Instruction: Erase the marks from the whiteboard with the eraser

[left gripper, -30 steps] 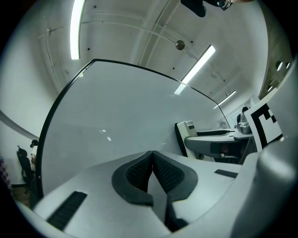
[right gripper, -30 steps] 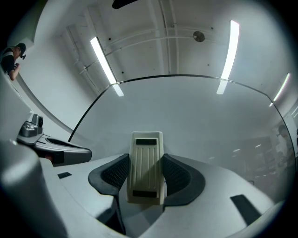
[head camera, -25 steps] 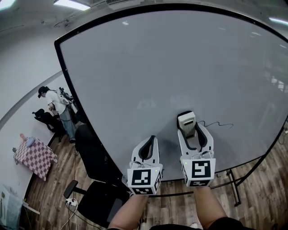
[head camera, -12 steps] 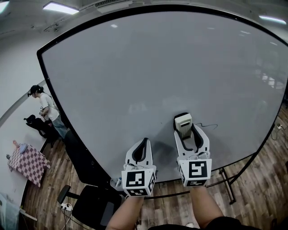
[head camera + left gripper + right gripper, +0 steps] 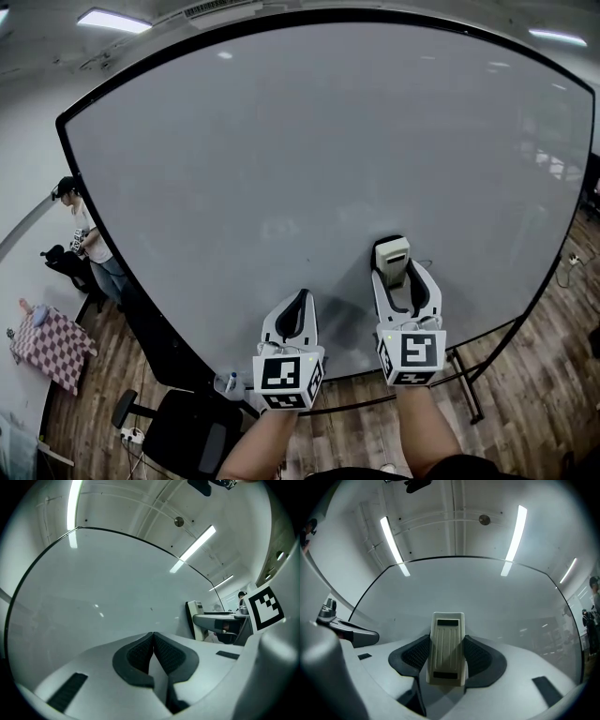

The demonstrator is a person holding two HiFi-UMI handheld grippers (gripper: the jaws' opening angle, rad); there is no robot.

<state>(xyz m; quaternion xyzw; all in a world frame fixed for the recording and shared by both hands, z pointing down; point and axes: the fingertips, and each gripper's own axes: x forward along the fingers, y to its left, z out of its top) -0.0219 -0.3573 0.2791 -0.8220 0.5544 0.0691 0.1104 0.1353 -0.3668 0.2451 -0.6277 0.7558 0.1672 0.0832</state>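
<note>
In the head view the whiteboard [image 5: 309, 141] fills most of the frame, its black edge curving round from 9 o'clock over 12 to 3. The left gripper [image 5: 301, 302] sits at about 6 o'clock, pointing up at the board, its jaws drawn to a single tip. The right gripper [image 5: 404, 277] is just beside it at 5 o'clock, and the eraser [image 5: 391, 254] stands up out of its jaws, its far end at the board's lower part. At 9 o'clock, past the board's edge, a person [image 5: 81, 225] stands on the wood floor [image 5: 525, 375], with a checked cloth [image 5: 47, 342] at 8 o'clock and a black chair [image 5: 183, 431] at 7. In the left gripper view the two dark pads [image 5: 298, 317] meet along a thin seam at 6 o'clock, with nothing between them; the board spreads behind them, and the eraser shows well apart at 3 o'clock, in the other claw. In the right gripper view the pale ribbed eraser stands upright at 6 o'clock, dead between the jaws, a dark pad pressed to each long side, so the claw is parted only by the eraser's width and grips it. The board rises behind it, and two ceiling lights [image 5: 513, 536] show at 11 and 1 o'clock.
</note>
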